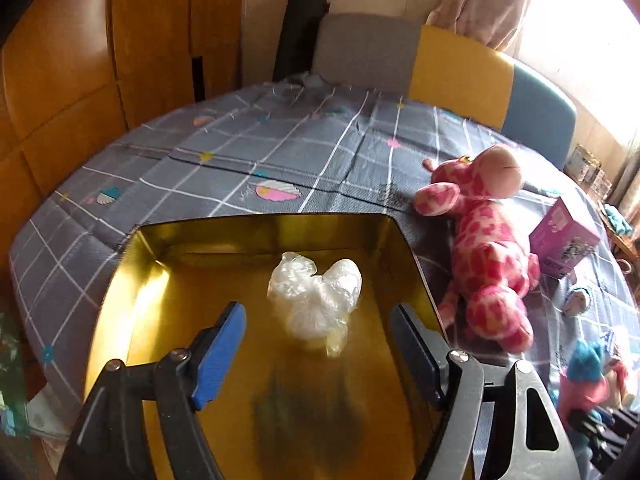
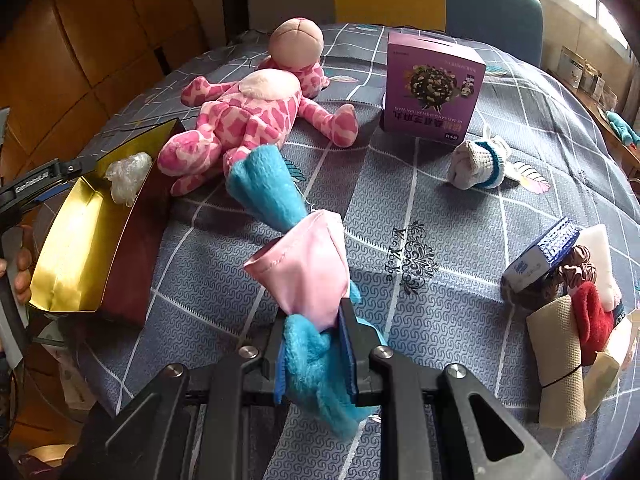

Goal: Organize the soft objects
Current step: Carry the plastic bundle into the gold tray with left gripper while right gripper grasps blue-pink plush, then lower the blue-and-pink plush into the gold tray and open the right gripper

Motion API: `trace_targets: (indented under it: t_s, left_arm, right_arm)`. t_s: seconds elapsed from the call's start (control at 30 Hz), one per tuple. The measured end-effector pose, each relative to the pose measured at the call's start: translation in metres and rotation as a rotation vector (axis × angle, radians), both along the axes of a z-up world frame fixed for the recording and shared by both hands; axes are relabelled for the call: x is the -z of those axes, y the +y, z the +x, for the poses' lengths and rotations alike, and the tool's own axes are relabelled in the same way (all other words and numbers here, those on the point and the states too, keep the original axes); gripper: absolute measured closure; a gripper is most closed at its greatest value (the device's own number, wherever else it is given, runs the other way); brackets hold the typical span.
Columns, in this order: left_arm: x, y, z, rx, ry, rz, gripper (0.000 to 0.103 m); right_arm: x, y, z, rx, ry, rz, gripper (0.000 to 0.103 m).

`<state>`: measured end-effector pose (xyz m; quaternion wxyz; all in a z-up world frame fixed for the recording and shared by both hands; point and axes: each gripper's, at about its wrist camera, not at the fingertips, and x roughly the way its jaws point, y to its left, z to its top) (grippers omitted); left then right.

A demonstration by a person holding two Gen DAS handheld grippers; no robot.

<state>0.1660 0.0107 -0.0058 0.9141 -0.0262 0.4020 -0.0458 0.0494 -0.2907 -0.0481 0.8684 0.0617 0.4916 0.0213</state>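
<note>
Left claw (image 1: 316,356) wide apart, empty, over gold box (image 1: 120,304); crumpled plastic bag (image 1: 314,300) inside. Right claw (image 2: 312,356) clamped on blue-pink plush (image 2: 296,248), possibly touching counter (image 2: 440,208).

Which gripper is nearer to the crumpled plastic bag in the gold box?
The left. The left gripper hangs open right over the crumpled plastic bag inside the gold box. The right gripper is outside the box, shut on a blue-and-pink plush toy.
</note>
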Motion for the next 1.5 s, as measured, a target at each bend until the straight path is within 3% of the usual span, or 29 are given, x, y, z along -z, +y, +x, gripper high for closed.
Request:
trace_targets:
  t_s: [0.3, 0.57, 0.8, 1.03, 1.17, 1.5]
  left_arm:
    - [-0.02, 0.012, -0.059, -0.02, -0.085, -0.01, 0.015]
    - [-0.022, 0.024, -0.085, -0.049, -0.112, 0.004, 0.012]
    - [-0.025, 0.038, -0.095, -0.082, -0.134, 0.025, 0.009]
    - [-0.029, 0.047, -0.102, -0.099, -0.171, 0.014, 0.006]
    - [-0.029, 0.048, -0.103, -0.094, -0.174, 0.013, 0.006]
    - [-0.024, 0.046, -0.103, -0.088, -0.161, 0.014, 0.006]
  right_arm:
    - [-0.023, 0.013, 0.0, 0.007, -0.069, 0.026, 0.083]
    - [-0.051, 0.057, 0.015, -0.099, -0.117, 0.218, 0.083]
    - [-0.064, 0.113, 0.048, -0.212, -0.09, 0.382, 0.083]
    - [-0.032, 0.157, 0.1, -0.205, 0.036, 0.371, 0.079]
    - [-0.009, 0.176, 0.12, -0.178, 0.075, 0.279, 0.072]
    - [-0.021, 0.182, 0.101, -0.191, -0.036, 0.214, 0.043]
